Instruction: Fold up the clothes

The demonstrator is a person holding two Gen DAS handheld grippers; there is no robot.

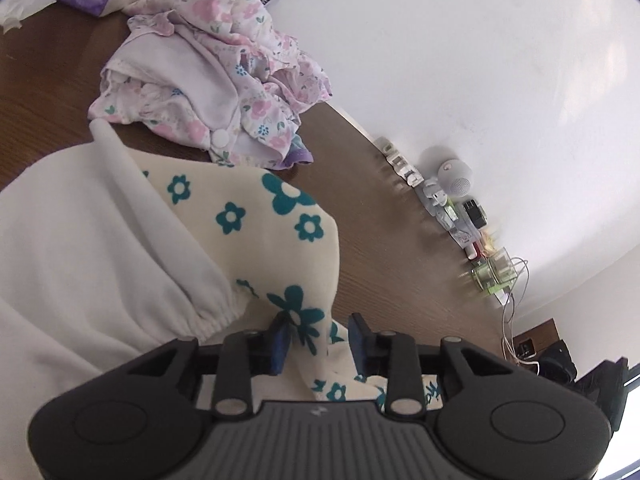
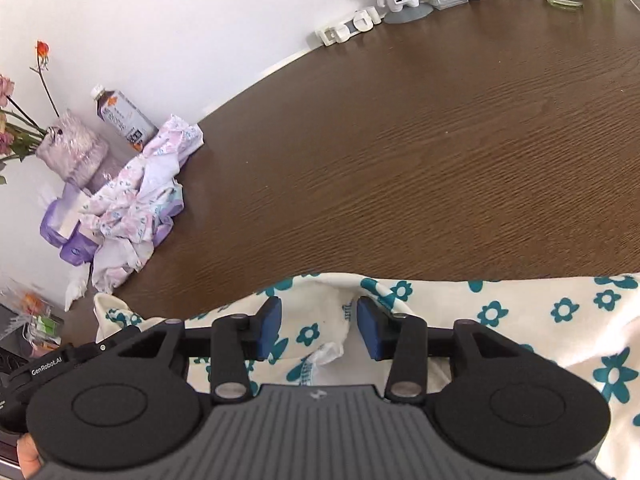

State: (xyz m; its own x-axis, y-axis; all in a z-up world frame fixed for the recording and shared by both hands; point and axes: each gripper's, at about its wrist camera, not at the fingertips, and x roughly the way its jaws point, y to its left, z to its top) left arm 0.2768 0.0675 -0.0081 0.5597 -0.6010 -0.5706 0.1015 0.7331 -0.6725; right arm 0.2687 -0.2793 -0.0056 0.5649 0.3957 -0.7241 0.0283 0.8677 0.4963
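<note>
Tongs on both sides stand apart, the left gripper (image 1: 320, 340) and right gripper (image 2: 318, 328) each straddling a fold of the cream teal-flowered garment (image 1: 240, 216) without pinching it, spread on the brown table (image 2: 400, 140) near a pink floral heap (image 1: 216, 68).

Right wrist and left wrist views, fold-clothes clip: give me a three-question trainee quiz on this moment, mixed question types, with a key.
1. True or false: the cream garment with teal flowers lies between the pads of both the left gripper and the right gripper.
2. Multiple choice: the crumpled pink floral garment sits (A) in the right gripper, (B) on the brown table near the wall, (C) on the floor.
3. Fill in: the flowers printed on the cream garment are ____.

Key: 1 true; 2 B; 3 teal.
</note>
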